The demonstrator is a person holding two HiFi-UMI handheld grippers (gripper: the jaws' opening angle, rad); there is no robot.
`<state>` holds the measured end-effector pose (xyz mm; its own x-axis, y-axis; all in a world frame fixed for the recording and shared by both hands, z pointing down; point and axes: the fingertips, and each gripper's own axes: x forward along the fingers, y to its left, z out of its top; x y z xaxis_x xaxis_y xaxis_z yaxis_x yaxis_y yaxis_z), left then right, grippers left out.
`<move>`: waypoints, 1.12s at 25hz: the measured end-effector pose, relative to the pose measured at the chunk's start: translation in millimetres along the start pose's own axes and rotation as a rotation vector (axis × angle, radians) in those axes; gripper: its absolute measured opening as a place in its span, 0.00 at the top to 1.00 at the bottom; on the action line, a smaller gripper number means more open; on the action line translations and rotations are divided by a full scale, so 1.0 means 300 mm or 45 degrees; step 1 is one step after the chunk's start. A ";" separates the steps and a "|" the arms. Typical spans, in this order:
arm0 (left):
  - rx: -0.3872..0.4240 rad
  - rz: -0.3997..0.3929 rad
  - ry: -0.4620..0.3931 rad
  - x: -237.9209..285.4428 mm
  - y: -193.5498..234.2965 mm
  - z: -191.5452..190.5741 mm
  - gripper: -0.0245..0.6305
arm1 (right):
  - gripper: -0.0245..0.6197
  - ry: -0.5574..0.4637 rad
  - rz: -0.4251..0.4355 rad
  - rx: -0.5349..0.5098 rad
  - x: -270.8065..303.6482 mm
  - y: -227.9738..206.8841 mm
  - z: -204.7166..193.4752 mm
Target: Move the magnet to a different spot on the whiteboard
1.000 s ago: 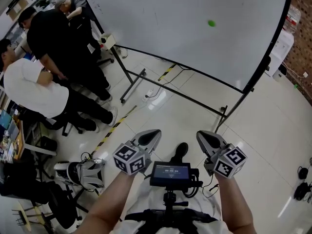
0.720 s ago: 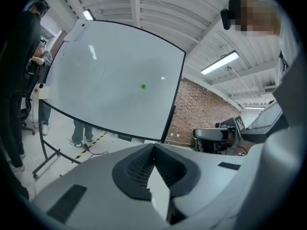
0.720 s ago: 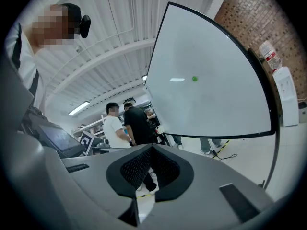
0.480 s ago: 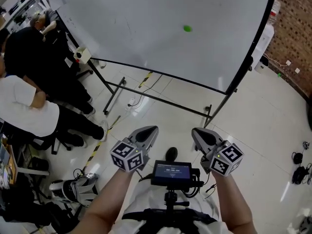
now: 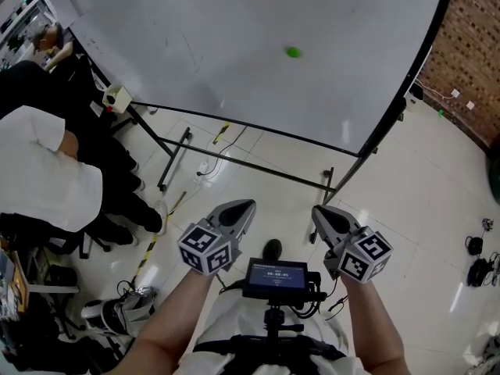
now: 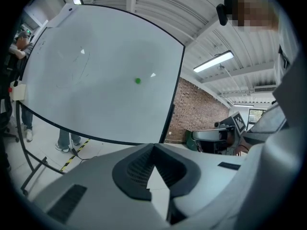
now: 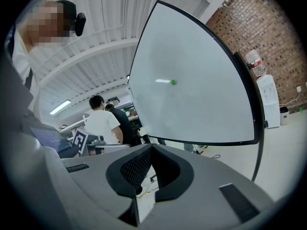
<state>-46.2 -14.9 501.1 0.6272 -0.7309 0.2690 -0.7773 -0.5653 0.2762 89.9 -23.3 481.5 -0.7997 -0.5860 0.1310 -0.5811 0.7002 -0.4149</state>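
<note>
Two grey hand-held tools, the left gripper (image 5: 239,208) and the right gripper (image 5: 322,213), sit side by side low in the head view. They flank a small black screen (image 5: 273,275) mounted at the person's chest. Each gripper's jaws are pressed together at the tips with nothing between them. Beyond the grippers spreads a glossy pale tiled floor (image 5: 437,209). A person in a white shirt (image 5: 39,178) stands at the left. Farther off is the large white whiteboard (image 5: 195,37) in a black frame on a black metal stand. The small round green magnet (image 5: 293,51) sticks to its face right of the middle, well apart from both grippers. A red brick wall (image 5: 469,53) shows at the far right.
</note>
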 end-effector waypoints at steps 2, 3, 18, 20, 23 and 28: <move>0.012 -0.014 0.007 0.027 0.018 0.010 0.92 | 0.91 -0.001 -0.010 0.006 0.023 -0.025 0.005; 0.018 -0.021 0.010 0.039 0.028 0.014 0.92 | 0.92 -0.002 -0.015 0.009 0.035 -0.037 0.008; 0.048 -0.085 -0.033 0.200 0.171 0.137 0.92 | 0.91 0.004 -0.016 -0.152 0.214 -0.135 0.152; 0.041 -0.084 -0.039 0.222 0.189 0.148 0.92 | 0.92 0.013 -0.005 -0.210 0.244 -0.140 0.179; 0.035 -0.100 -0.038 0.254 0.189 0.155 0.92 | 0.91 0.037 0.018 -0.294 0.273 -0.148 0.214; 0.020 -0.119 -0.034 0.307 0.202 0.170 0.92 | 0.91 0.112 0.033 -0.499 0.321 -0.197 0.256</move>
<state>-38.0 -136.0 495.7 0.6954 -0.6848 0.2178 -0.7165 -0.6370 0.2845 58.8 -152.4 449.6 -0.8148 -0.5408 0.2087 -0.5606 0.8267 -0.0466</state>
